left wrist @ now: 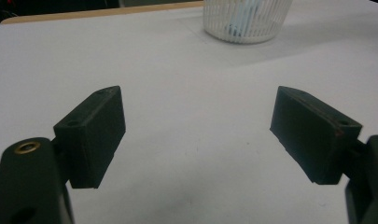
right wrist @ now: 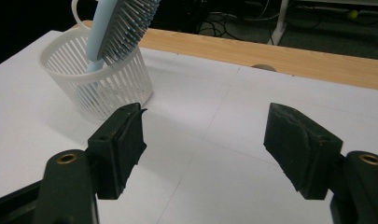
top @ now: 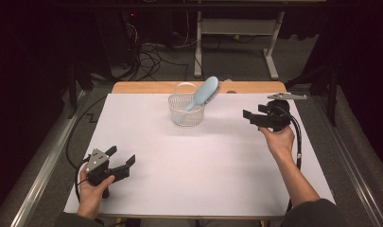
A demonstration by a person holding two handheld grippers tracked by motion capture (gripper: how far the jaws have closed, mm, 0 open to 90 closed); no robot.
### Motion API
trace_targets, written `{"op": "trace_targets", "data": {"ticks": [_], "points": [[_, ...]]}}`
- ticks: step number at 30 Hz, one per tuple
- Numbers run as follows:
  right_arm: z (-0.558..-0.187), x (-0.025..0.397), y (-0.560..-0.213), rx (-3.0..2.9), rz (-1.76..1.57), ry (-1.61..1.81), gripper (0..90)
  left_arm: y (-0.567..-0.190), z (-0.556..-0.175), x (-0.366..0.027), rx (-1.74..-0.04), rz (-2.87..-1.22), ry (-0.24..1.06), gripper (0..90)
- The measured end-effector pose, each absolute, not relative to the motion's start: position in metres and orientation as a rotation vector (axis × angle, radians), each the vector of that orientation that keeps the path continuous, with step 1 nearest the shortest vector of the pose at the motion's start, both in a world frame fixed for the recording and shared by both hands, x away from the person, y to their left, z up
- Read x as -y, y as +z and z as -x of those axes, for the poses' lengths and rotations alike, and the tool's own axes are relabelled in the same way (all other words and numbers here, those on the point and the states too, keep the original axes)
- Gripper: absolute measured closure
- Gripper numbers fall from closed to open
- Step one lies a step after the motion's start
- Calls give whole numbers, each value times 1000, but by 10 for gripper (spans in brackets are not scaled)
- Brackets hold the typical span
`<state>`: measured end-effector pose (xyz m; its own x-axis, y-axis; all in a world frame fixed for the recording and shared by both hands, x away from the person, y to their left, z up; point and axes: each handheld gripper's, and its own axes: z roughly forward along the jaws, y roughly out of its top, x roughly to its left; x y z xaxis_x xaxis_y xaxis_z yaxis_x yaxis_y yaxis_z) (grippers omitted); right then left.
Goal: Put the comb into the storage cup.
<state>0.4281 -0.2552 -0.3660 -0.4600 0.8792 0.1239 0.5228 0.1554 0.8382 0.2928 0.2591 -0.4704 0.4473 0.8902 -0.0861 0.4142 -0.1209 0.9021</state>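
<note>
- Our right hand-held gripper (top: 253, 118) hovers with jaws wide and empty, right of the white slatted basket (top: 186, 113); it is the nearer one.
- Our left hand-held gripper (top: 121, 159) sits near the counter's (top: 203, 179) front-left corner, also wide and empty.
- We see the blue hairbrush (top: 203, 93) standing handle-down in the basket, its long axis tilted up and rightward, head toward our right gripper.

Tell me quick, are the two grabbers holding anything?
Left gripper: open, holding nothing.
Right gripper: open, holding nothing; the hairbrush sits in the basket.
</note>
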Motion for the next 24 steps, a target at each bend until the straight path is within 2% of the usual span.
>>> {"op": "trace_targets", "data": {"ticks": [24], "points": [[-414, 275, -368, -2000, -1335, 1259, 279, -470, -293, -259, -1130, -1722, 612, 188]]}}
